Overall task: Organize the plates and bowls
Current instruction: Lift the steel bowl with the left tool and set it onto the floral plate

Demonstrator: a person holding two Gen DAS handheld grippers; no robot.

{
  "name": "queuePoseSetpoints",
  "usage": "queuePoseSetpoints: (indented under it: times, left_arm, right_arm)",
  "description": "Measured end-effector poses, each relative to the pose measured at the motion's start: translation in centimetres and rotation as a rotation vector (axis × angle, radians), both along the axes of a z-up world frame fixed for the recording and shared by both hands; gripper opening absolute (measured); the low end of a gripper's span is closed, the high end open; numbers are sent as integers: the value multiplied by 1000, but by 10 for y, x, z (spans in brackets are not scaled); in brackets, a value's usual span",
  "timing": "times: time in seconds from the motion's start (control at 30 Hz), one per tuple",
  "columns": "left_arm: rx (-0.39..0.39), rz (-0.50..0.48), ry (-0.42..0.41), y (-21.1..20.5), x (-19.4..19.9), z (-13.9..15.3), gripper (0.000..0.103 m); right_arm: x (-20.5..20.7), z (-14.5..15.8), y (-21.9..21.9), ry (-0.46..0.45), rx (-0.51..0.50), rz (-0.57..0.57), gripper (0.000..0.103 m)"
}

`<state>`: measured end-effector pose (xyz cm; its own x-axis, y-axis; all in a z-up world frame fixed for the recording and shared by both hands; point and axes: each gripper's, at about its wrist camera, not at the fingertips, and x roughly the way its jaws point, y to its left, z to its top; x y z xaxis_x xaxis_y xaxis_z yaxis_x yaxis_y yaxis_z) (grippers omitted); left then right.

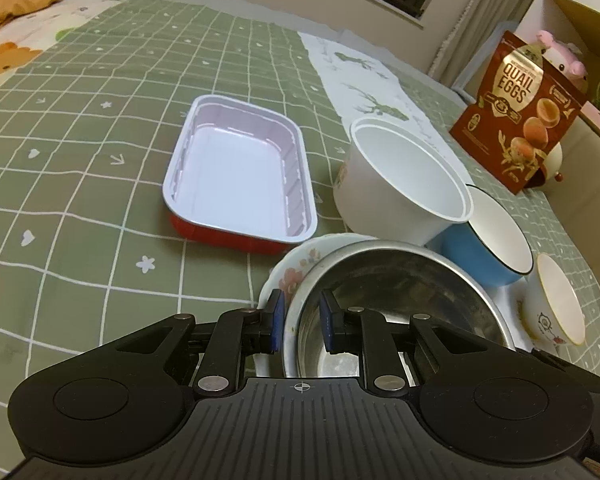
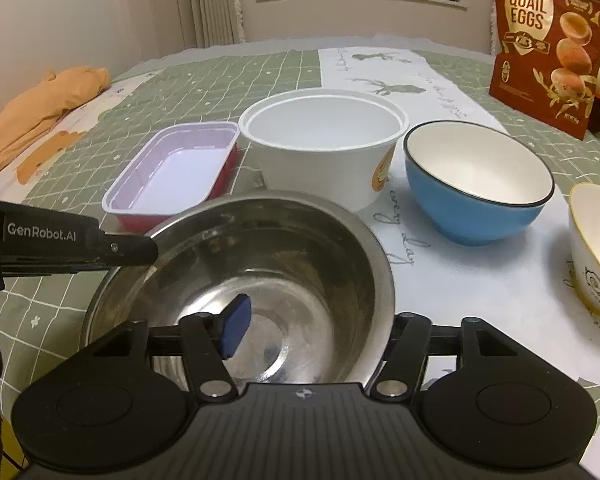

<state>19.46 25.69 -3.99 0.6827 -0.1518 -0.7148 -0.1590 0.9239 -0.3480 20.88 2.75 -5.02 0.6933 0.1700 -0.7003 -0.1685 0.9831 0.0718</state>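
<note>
Five open vessels and one plate are in view: one steel bowl, one white paper tub, one blue bowl, one small cream bowl with a printed figure, one red-sided rectangular tray, and one floral plate. The left gripper sits at the bottom centre of its own view, its two blue pads closed on the near rim of the steel bowl, one pad outside the wall and one inside. The right gripper straddles the same bowl at the bottom of its view, one blue pad inside it; the other finger is hidden behind the rim, so whether it clamps cannot be told. Only the left view shows the floral plate, peeking out under the steel bowl at lower centre, and a pink plush toy at upper right. Only the right view shows the left gripper's black body entering from the middle left edge. Both views show one quail egg bag at upper right and an orange cloth at upper left on the green checked tablecloth.
</note>
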Motion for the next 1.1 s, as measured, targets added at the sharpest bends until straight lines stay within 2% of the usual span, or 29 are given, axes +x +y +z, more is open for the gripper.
queuePoseSetpoints:
  times: [0.4, 0.5, 0.57, 0.67, 0.73, 0.8, 0.83, 1.1]
  left_arm:
    - [20, -4, 0, -2, 5, 0, 21]
    - [13, -8, 0, -2, 5, 0, 22]
    - [-2, -12, 1, 2, 6, -1, 23]
    - [-40, -17, 4, 11, 6, -3, 28]
    - [-68, -11, -7, 17, 4, -4, 29]
    - [-76, -1, -9, 21, 3, -3, 24]
    - [-67, 12, -3, 23, 3, -4, 28]
    - [-127, 14, 5, 38, -1, -7, 32]
  right_arm:
    - [-3, 5, -6, -38, -6, 2, 63]
    - [-4, 3, -2, -30, -43, 26, 66]
    - [-5, 3, -2, -25, -44, 42, 68]
    - [-5, 7, -9, -11, 17, 54, 69]
    - [-6, 11, -11, -35, 8, 35, 74]
    - [-8, 14, -15, -60, 1, 21, 75]
    - [-8, 15, -17, -62, 8, 14, 76]
    - [7, -4, -28, 53, 103, -17, 76]
